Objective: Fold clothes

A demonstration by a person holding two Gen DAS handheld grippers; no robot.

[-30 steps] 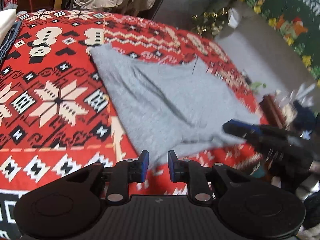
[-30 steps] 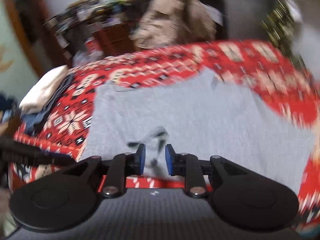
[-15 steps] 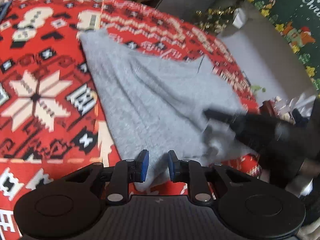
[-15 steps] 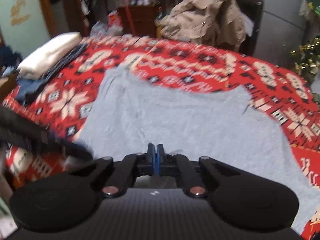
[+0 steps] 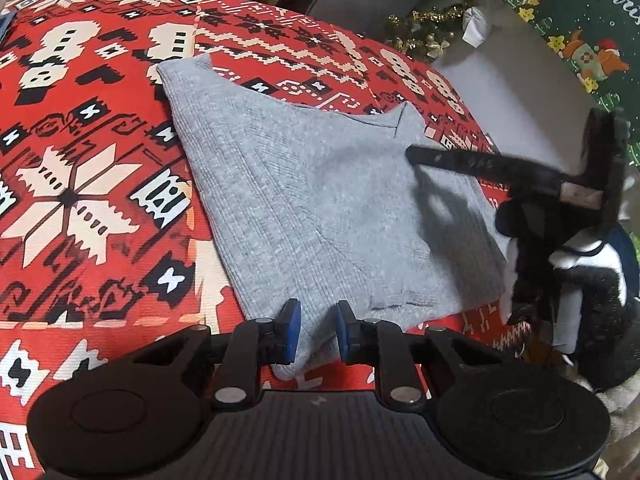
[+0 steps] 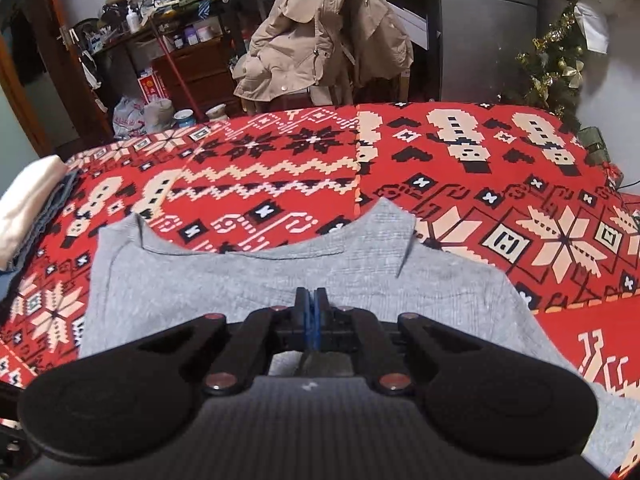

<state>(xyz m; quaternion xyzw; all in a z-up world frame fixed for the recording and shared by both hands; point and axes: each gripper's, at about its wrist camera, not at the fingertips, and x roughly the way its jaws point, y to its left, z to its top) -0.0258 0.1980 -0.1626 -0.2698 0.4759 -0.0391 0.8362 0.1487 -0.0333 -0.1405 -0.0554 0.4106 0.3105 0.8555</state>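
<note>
So I've got the grey top (image 5: 320, 200) lying mostly flat on the red patterned blanket (image 5: 80, 160) that covers the bed, with its near corner poking between my left gripper (image 5: 315, 332) whose jaws sit apart and aren't pinching anything. My right gripper (image 6: 311, 312) is over the middle of the top with its jaws pressed together, and I can't tell if any cloth is caught between them. Past the top's far edge, beyond the bed, a beige coat (image 6: 320, 32) hangs in a heap.
</note>
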